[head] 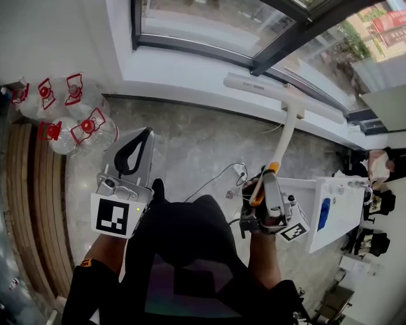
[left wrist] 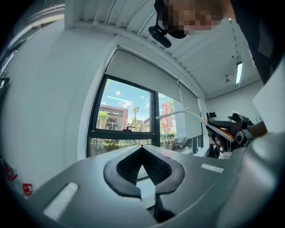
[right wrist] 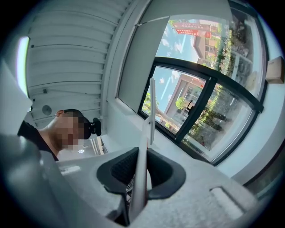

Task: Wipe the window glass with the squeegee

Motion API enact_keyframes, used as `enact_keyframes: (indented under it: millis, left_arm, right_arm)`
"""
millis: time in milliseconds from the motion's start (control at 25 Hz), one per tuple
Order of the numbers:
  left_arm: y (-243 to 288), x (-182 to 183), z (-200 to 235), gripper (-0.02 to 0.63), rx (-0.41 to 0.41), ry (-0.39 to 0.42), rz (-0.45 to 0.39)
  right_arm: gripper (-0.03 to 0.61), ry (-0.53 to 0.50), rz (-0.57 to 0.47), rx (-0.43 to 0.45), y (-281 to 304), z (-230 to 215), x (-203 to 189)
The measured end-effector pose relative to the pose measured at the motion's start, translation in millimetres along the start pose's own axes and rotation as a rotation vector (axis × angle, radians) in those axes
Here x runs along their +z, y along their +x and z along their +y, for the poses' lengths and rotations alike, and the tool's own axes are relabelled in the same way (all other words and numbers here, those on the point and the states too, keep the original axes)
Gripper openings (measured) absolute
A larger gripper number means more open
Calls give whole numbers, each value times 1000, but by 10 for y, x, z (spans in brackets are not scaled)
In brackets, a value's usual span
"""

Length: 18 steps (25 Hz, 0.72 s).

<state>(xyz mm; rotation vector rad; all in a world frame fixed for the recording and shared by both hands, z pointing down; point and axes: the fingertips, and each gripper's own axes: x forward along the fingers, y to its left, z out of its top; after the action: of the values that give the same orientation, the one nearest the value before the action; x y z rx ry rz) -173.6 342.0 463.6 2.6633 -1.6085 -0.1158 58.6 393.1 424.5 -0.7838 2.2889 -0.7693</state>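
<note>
The squeegee (head: 287, 120) has a long white blade, a white shaft and an orange grip. My right gripper (head: 269, 179) is shut on that grip and holds the blade up near the window sill (head: 190, 68), below the window glass (head: 209, 19). In the right gripper view the shaft (right wrist: 141, 147) runs up between the closed jaws of the right gripper (right wrist: 141, 156), with the blade edge-on before the glass (right wrist: 196, 102). My left gripper (head: 146, 132) hangs shut and empty to the left, pointing at the window (left wrist: 122, 116); its jaws (left wrist: 142, 148) meet at the tips. The squeegee (left wrist: 187, 114) shows at its right.
Several clear water bottles with red handles (head: 71, 114) stand on the floor at the left beside a slatted wooden bench (head: 35, 209). A white table (head: 333, 212) is at the right. A cable and power strip (head: 238, 171) lie on the floor ahead.
</note>
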Motion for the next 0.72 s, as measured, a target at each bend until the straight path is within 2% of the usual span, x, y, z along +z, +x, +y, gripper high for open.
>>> enact_keyframes:
  millis: [400,720]
  left_arm:
    - [-271,53,303,11,101,16,9]
    - [-82,-46,508,11,169,39,32]
  right_arm:
    - [41,44,38,70,413,24,-148]
    - [41,75,41,86,542,-463,-81]
